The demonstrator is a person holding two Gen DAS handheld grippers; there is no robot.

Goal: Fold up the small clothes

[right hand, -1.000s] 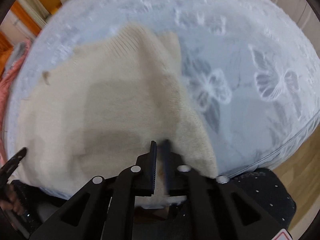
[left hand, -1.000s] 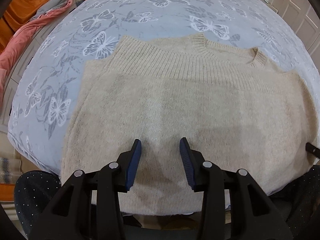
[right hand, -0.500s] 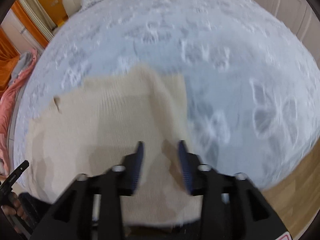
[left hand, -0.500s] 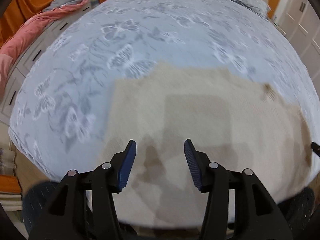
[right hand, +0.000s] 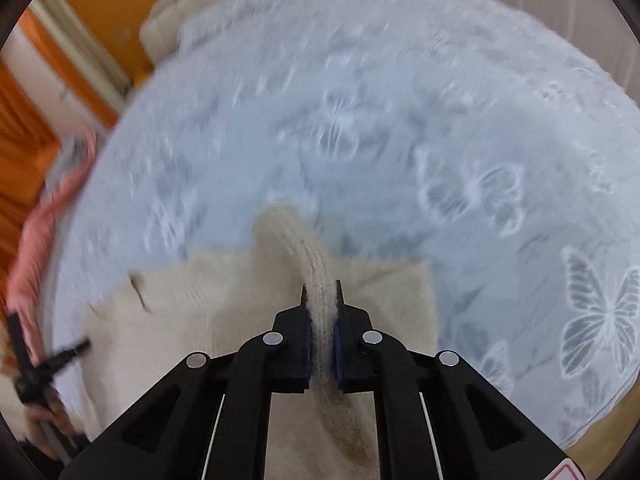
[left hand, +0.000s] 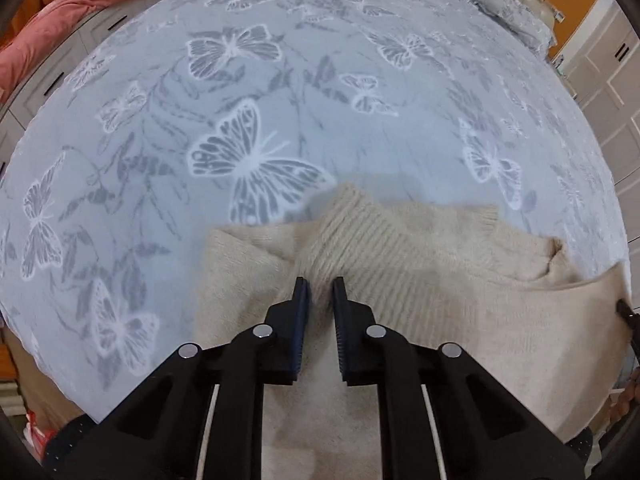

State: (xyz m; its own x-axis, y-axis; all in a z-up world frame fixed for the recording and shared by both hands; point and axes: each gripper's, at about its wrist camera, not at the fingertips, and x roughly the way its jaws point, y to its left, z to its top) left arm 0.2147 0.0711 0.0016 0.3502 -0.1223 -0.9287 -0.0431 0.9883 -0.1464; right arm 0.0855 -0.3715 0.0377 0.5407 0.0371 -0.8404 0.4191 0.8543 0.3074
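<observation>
The cream knit sweater (left hand: 420,280) sits at the near edge of the bed, and it's no longer spread flat like a second ago: its ribbed edge is now lifted into a ridge. The left gripper (left hand: 319,286) was wide apart before and is now clamped on that ribbing; the right gripper (right hand: 321,292) pinches it too. Underneath is a blue-grey butterfly bedspread (left hand: 248,92), with orange walls behind. A pink blanket (left hand: 52,28) lies off to the left.

The cream sweater (left hand: 420,280) is showing fuzzy, ribbed knit between the left gripper (left hand: 319,292)'s matt black plastic fingers. Ahead, the bedspread (left hand: 280,100) is looking smooth, soft cloth, butterfly-printed.
</observation>
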